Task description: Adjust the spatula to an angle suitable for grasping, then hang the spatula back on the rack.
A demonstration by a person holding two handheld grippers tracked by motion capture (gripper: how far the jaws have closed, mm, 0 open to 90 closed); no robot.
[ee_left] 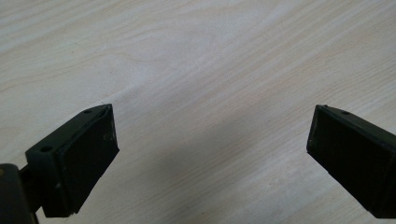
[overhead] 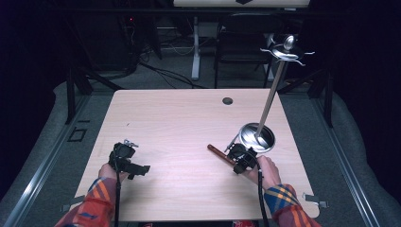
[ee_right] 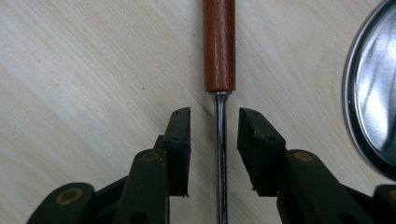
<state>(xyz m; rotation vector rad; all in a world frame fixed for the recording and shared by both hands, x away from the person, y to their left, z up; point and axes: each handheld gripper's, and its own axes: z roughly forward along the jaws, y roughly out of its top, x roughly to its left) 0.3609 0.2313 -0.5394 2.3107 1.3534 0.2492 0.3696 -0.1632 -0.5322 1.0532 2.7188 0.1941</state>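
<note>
A utensil with a brown wooden handle [overhead: 218, 152] [ee_right: 219, 46] and a thin metal shank [ee_right: 220, 140] lies flat on the table, just left of the stand's base. My right gripper [overhead: 235, 153] [ee_right: 215, 116] is low over it. Its jaws straddle the shank just below the handle, with a small gap on each side, so it is open and not clamped. My left gripper [overhead: 137, 169] [ee_left: 212, 126] hovers over bare wood at the front left, jaws wide apart with nothing between them.
A shiny round metal base [overhead: 257, 137] [ee_right: 373, 93] stands right beside my right gripper. Its tall pole [overhead: 272, 94] rises to a ring of hooks [overhead: 287, 53]. A cable hole [overhead: 227, 100] sits near the light wooden table's [overhead: 179, 123] far edge. A chair stands behind it.
</note>
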